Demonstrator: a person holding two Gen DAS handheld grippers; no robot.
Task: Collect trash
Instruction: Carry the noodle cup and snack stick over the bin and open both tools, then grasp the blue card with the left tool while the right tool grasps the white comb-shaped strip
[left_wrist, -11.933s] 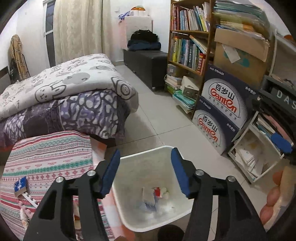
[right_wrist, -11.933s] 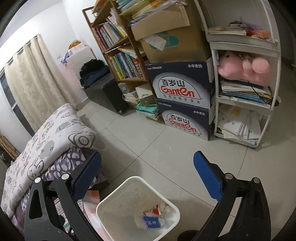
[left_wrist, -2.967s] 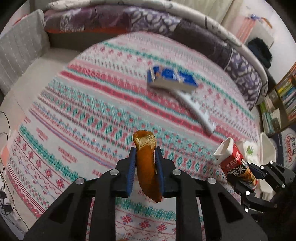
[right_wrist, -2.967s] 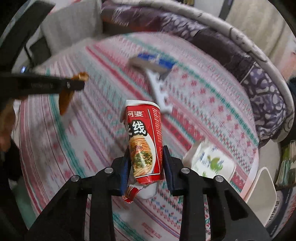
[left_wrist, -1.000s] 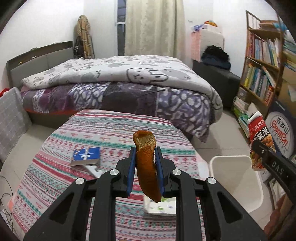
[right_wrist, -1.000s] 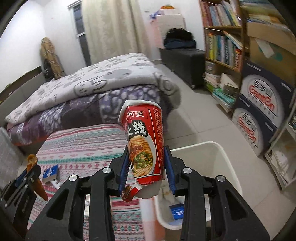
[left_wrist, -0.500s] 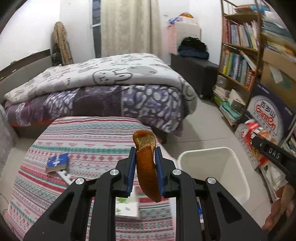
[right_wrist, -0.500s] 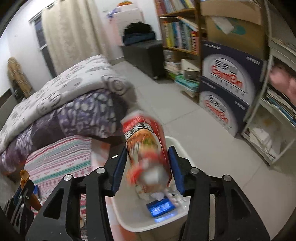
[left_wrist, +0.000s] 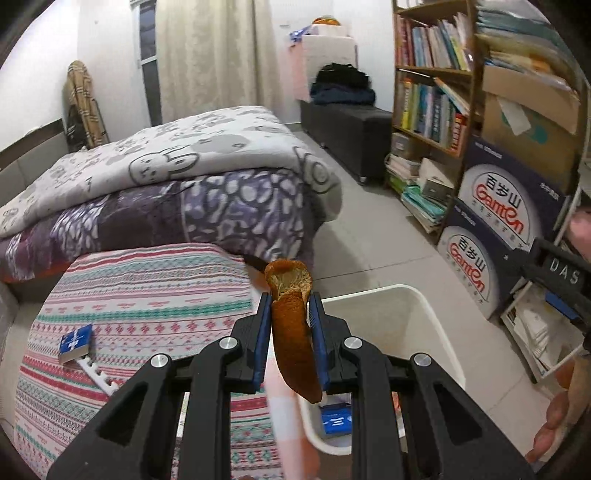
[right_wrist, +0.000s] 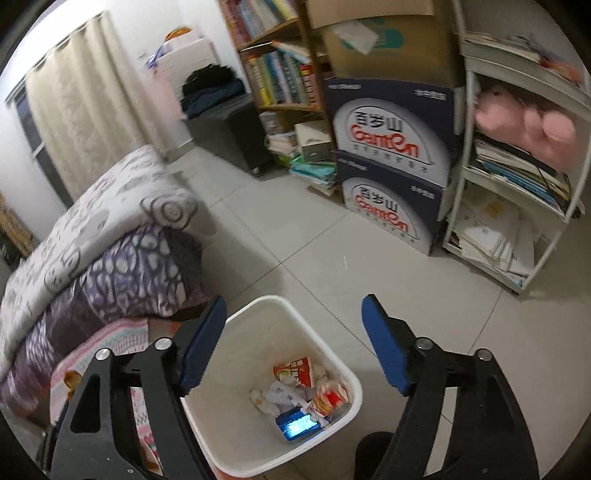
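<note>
Pinching orange peel (left_wrist: 293, 343), left gripper (left_wrist: 290, 325) hangs beside bin (left_wrist: 439, 332).

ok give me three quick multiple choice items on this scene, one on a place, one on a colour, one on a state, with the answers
1. Where does the red noodle packet lie?
A. on the striped cloth
B. in the white plastic bin
C. on the bookshelf

2. What colour are the claw pads?
A. blue
B. yellow
C. green

3. What state is the left claw in?
A. wide open
B. shut on the brown curled peel
C. out of view

Answers: 1 B, the packet rests among the trash inside the bin. 2 A, both inner pads show blue. 3 B, the pads press the peel from both sides.
</note>
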